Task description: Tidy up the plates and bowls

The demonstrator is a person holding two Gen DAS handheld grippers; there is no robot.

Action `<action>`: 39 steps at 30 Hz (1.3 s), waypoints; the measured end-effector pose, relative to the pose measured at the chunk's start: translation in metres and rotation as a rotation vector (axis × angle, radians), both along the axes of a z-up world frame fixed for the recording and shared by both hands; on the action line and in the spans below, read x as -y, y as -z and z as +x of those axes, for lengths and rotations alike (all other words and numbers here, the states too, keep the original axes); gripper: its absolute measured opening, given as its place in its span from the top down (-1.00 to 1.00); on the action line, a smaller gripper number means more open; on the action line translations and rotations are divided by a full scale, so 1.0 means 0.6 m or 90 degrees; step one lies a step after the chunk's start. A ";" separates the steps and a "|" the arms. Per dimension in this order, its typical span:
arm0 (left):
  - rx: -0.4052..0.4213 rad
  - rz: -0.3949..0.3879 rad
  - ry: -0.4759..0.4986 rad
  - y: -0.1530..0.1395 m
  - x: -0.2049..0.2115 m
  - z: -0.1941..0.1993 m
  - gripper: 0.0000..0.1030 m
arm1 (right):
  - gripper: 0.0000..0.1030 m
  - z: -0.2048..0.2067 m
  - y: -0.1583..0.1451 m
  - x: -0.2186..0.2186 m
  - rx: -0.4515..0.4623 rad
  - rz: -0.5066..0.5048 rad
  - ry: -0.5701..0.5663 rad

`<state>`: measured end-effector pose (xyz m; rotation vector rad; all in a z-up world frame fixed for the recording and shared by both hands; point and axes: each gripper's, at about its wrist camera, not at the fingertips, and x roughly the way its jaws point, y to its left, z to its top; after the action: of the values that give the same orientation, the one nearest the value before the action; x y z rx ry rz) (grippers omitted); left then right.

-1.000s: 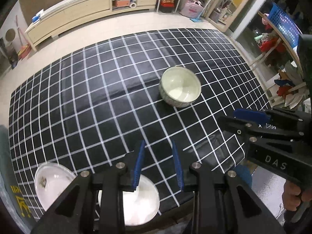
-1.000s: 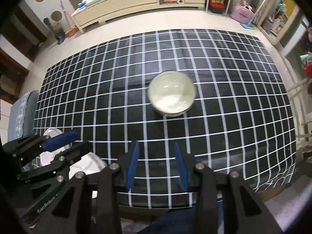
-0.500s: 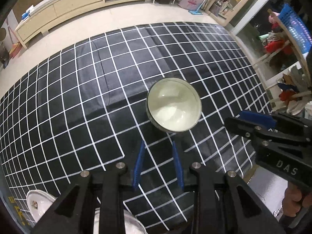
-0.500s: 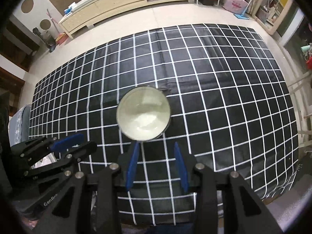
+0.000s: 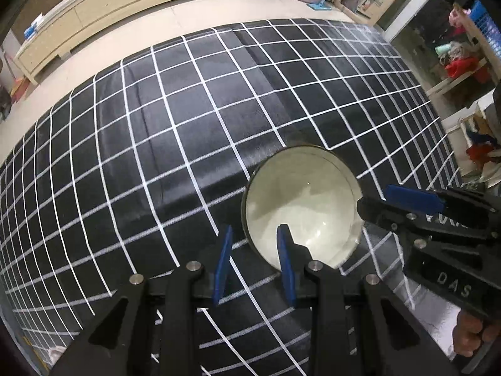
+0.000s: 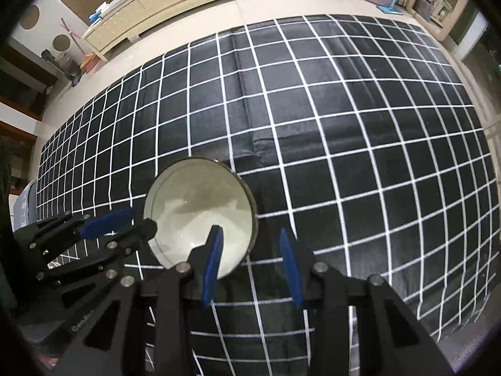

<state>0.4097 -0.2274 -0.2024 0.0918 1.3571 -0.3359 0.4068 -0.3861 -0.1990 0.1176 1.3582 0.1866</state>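
Note:
A pale green bowl (image 5: 302, 200) stands upright on the black grid tablecloth (image 5: 175, 131); it also shows in the right wrist view (image 6: 200, 210). My left gripper (image 5: 253, 244) is open, its jaws straddling the bowl's left rim. My right gripper (image 6: 250, 250) is open, its jaws straddling the bowl's right rim. Each gripper appears in the other's view, the right one (image 5: 407, 200) at the bowl's right edge and the left one (image 6: 119, 222) at its left edge. The bowl is empty.
A long pale sideboard (image 6: 162, 9) stands on the floor beyond the table. Shelves with clutter and a blue basket (image 5: 482, 28) are at the right. A sliver of white dishware (image 5: 56, 352) shows at the table's near left edge.
Both grippers have moved forward and down to the bowl, now flanking its rim on both sides. The white plates at the near left have almost dropped out of view.

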 end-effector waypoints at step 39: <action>-0.049 0.089 -0.015 0.068 -0.191 -0.115 0.82 | 0.76 -0.153 0.024 -0.161 -0.022 -0.028 -0.133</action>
<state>0.3410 -0.1128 -0.2430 0.1803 1.4568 -0.2272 0.3151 -0.2895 -0.2131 -0.0593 1.4078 0.3306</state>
